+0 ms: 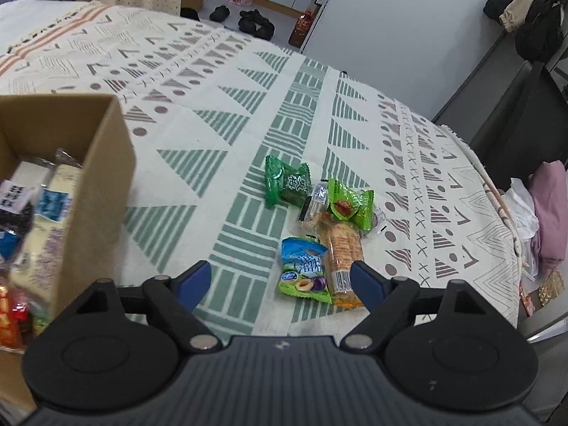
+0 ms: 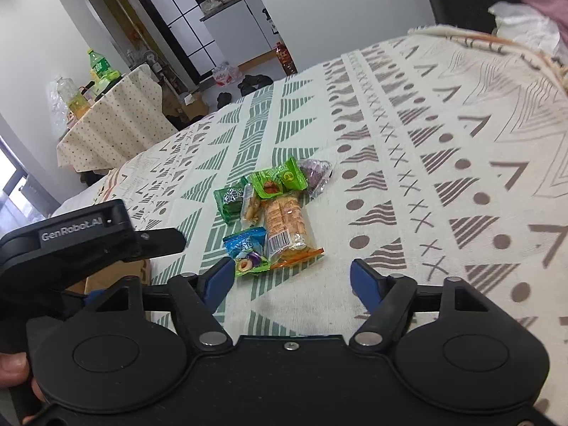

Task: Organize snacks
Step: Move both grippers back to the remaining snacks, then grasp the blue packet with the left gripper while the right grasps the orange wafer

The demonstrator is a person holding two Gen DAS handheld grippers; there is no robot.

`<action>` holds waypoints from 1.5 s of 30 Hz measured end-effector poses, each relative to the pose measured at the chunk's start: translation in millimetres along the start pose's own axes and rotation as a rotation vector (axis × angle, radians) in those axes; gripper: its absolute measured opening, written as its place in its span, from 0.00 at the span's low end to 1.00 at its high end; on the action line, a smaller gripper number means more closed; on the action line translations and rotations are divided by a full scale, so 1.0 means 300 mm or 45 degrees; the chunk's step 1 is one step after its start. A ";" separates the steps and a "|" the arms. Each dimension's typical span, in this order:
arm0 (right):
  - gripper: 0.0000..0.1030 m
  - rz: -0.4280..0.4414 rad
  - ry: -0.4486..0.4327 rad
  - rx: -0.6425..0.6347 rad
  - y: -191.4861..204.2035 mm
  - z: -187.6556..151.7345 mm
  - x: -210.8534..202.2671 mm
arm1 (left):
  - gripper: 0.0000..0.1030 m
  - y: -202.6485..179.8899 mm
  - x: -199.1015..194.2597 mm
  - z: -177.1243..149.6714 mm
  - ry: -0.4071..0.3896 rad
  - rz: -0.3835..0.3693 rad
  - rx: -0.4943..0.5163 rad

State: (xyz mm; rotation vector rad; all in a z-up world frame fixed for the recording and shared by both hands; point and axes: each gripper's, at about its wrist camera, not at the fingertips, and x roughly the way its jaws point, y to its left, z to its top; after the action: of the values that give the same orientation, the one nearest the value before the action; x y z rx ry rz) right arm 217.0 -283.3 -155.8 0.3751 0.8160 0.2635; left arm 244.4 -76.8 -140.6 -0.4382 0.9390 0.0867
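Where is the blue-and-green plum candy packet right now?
The plum candy packet lies on the patterned tablecloth, at the near end of the snack pile, touching the orange biscuit pack on its right.

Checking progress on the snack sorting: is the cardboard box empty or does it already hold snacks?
Already holding snacks: the open-topped cardboard box shows several wrapped packets inside in the left wrist view.

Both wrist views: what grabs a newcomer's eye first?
A small heap of bright snack packets lies mid-table on the patterned tablecloth: green wrappers, an orange biscuit pack, and a blue plum packet nearest. At left stands a cardboard box already holding snacks. Both tools, left and right, are open and empty.
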 end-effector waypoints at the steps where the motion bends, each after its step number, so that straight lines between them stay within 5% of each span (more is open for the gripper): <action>1: 0.66 0.005 0.004 0.003 -0.007 0.001 0.012 | 0.78 -0.003 0.014 0.001 0.010 -0.004 -0.009; 19: 0.53 0.079 0.034 0.013 -0.069 0.028 0.164 | 0.56 -0.056 0.192 -0.019 0.064 -0.005 0.059; 23: 0.52 0.071 0.024 -0.013 -0.061 0.033 0.175 | 0.36 -0.043 0.208 -0.023 0.078 0.019 0.054; 36: 0.52 0.062 0.035 -0.177 0.023 0.024 0.214 | 0.33 0.025 0.126 0.007 0.001 0.093 0.018; 45: 0.68 0.004 0.016 -0.276 0.109 0.026 0.228 | 0.33 0.074 0.029 0.008 -0.072 0.109 0.002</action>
State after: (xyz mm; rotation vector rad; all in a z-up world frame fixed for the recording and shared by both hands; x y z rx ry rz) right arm 265.2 -230.3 -181.9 0.1711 0.7906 0.3541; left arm 245.7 -56.7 -153.4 -0.3924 0.9021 0.1759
